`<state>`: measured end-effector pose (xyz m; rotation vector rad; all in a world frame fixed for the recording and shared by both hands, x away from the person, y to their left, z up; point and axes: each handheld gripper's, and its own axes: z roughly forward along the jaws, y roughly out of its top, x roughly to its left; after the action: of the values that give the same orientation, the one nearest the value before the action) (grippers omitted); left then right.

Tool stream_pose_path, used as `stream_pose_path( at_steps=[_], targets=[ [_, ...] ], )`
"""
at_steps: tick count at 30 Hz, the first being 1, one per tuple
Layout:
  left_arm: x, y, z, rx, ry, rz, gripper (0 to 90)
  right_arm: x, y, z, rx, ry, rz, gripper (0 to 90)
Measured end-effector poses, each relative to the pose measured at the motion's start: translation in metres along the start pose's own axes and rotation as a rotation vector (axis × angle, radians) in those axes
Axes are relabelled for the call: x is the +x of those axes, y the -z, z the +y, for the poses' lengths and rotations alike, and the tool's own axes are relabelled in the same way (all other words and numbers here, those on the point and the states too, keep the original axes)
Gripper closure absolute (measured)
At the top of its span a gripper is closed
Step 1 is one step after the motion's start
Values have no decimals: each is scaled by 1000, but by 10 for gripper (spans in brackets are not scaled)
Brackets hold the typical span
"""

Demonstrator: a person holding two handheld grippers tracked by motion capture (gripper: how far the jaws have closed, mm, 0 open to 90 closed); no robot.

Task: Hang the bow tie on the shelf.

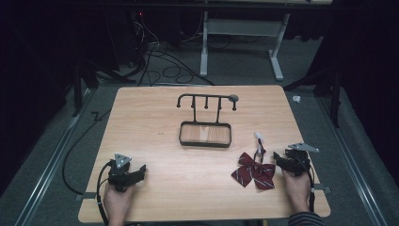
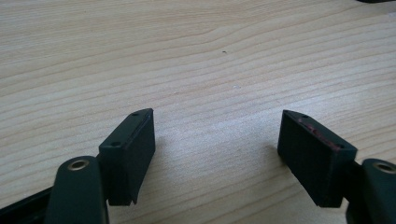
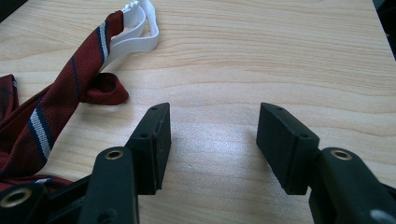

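Observation:
A dark red striped bow tie (image 1: pixel 253 172) lies on the wooden table (image 1: pixel 155 117) at the front right, its neck strap with a white clasp (image 1: pixel 259 137) trailing toward the back. My right gripper (image 1: pixel 278 157) rests just right of the bow tie, open, nothing between its jaws. In the right gripper view the bow tie (image 3: pixel 51 112) and its white elastic band (image 3: pixel 137 32) lie left of my right gripper (image 3: pixel 212 140). My left gripper (image 1: pixel 141 168) rests at the front left, open and empty; the left gripper view shows my left gripper (image 2: pixel 217 149) over bare wood.
A black wire stand (image 1: pixel 205 121) with a wooden tray base and a top bar of hooks stands at the table's middle back. Beyond the table are cables on the floor and a white desk frame (image 1: pixel 242 33).

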<state>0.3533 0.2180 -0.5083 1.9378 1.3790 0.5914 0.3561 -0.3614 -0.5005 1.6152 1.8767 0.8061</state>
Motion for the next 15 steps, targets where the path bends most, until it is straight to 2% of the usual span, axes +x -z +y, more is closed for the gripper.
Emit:
stream_pose_path(
  at_steps=[8,15],
  targets=[
    [0,0,0,1,-1,0,280,2,2,-1,-11,2,10,516],
    [0,0,0,2,-2,-1,275,6,10,1,-63,1,39,558]
  ],
)
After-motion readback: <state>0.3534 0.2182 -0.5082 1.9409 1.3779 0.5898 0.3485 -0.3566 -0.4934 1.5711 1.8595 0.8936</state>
